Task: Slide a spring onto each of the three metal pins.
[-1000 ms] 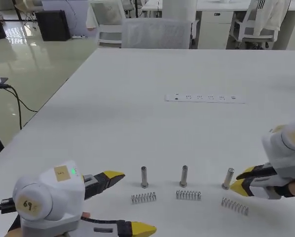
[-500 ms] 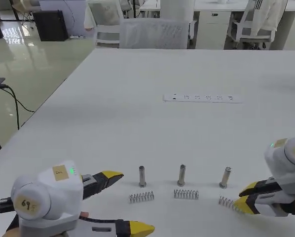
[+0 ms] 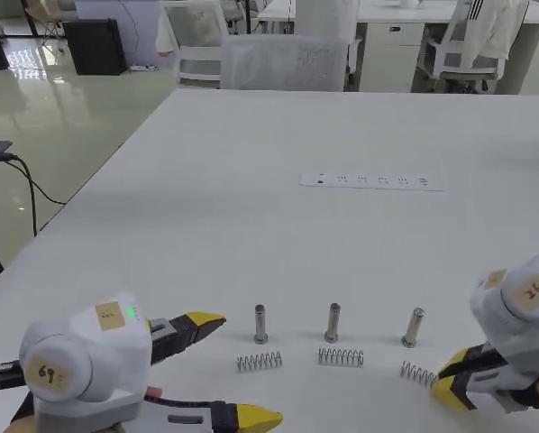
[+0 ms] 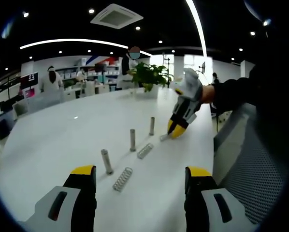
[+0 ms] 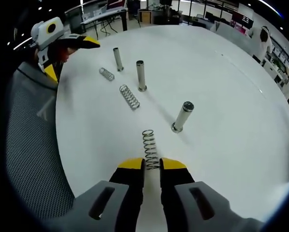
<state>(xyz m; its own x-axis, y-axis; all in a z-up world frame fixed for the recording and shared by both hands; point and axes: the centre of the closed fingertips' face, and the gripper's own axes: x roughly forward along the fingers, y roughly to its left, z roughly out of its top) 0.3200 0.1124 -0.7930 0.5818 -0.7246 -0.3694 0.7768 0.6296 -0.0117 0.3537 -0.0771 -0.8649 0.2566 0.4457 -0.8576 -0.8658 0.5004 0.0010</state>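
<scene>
pinching the near end of the rightmost spring [image 5: 148, 143], right tongs [image 5: 151, 165] clamp it; spring lies flat on table [image 3: 342, 244] beside rightmost pin [image 5: 182, 117]. left tongs [image 4: 140, 172] spread apart, empty.

white workbench [image 3: 251, 180], grey chairs [image 3: 283, 63] beyond, glossy pale floor [image 3: 62, 108]

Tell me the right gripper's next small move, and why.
Probably lift the right spring clear of the table and swing it over the right pin: the right gripper pinches that spring's near end, it lies flat, and the pin beside it stands bare.
</scene>
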